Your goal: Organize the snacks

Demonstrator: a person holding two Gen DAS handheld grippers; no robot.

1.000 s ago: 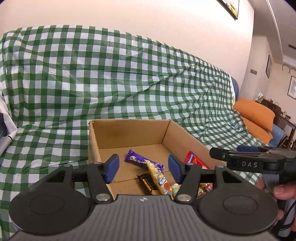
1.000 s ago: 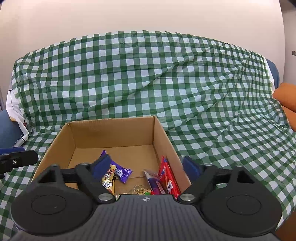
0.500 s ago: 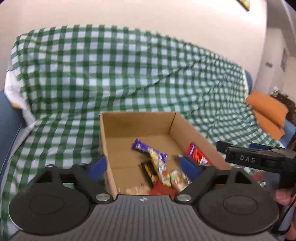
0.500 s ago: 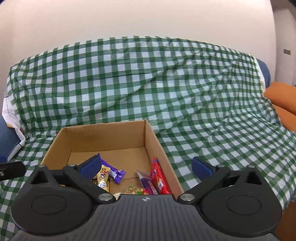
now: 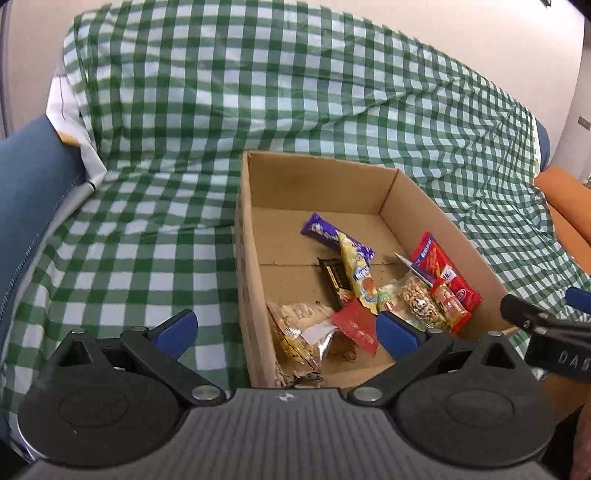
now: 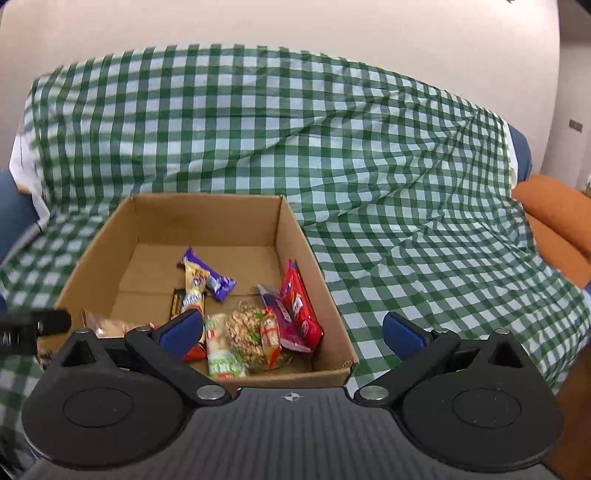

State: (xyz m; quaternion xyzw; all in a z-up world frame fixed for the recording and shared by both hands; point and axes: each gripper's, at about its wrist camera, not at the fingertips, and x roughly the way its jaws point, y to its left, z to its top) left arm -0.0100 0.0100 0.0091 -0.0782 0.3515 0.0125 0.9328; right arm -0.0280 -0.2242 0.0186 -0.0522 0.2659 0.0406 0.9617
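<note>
Left wrist view: one cardboard box [image 5: 436, 206], both tongs [image 5: 286, 328] [image 6: 293, 330] spread, empty.

cloth [image 6: 332, 155]: green-and-white check | box [image 6: 207, 221]: plain brown card | cushion [image 6: 557, 221], right edge of frame: orange | chocolate bar [image 5: 334, 236]: purple wrapper | packet [image 5: 447, 277]: red | gripper pads [image 6: 183, 328]: blue, arms black | wall [image 6: 295, 22], top of frame: cream

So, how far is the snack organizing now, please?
Done: the snacks, such as the purple bar and red packet, lie in the cardboard box. In hand: nothing; the left gripper and right gripper have just been opening, nothing between them. Left: no snack shows on the checked cloth.
</note>
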